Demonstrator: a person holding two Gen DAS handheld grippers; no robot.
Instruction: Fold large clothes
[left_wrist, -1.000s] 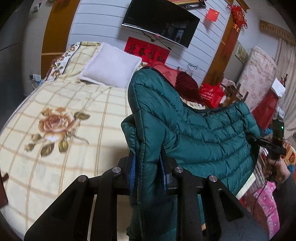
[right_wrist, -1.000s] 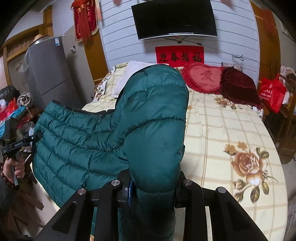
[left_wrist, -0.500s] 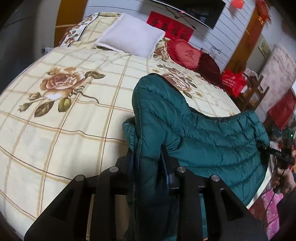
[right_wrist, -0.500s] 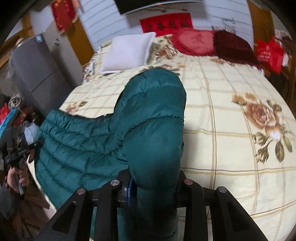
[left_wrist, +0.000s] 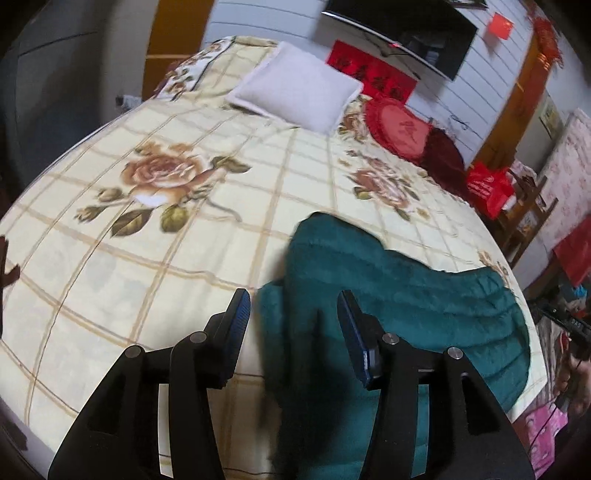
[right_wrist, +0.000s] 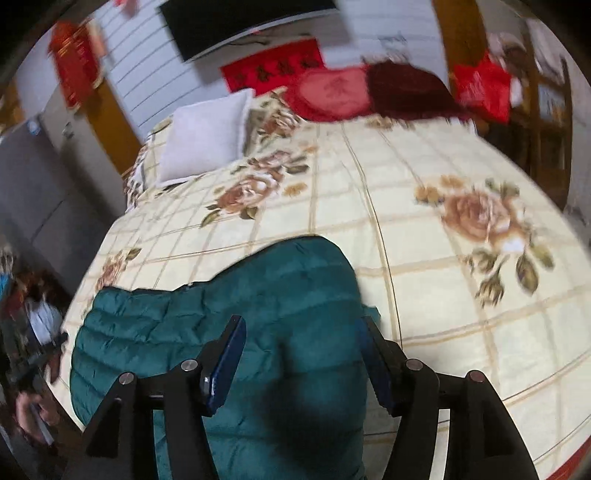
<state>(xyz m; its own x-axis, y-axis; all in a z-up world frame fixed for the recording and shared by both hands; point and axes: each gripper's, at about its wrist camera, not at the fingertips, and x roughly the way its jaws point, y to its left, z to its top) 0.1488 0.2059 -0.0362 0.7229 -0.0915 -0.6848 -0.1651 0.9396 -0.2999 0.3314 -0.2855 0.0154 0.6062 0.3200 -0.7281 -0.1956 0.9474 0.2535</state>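
A dark green quilted puffer jacket (left_wrist: 406, 306) lies at the near edge of the bed, part of it draped over the edge; it also shows in the right wrist view (right_wrist: 236, 317). My left gripper (left_wrist: 293, 306) is open, its jaws standing either side of the jacket's left corner without pinching it. My right gripper (right_wrist: 299, 336) is open too, jaws wide over the jacket's right corner. Both views are motion-blurred.
The bed has a cream checked rose-print cover (left_wrist: 166, 229). A white pillow (left_wrist: 299, 96), a red heart cushion (left_wrist: 399, 129) and a dark red cushion (left_wrist: 443, 155) lie at its head. A red bag (left_wrist: 487, 188) and a wooden chair stand beside it. A TV hangs on the wall.
Both grippers lowered the jacket onto the bed, then opened and let go of it. The jacket now lies on the cover instead of hanging raised between the jaws.
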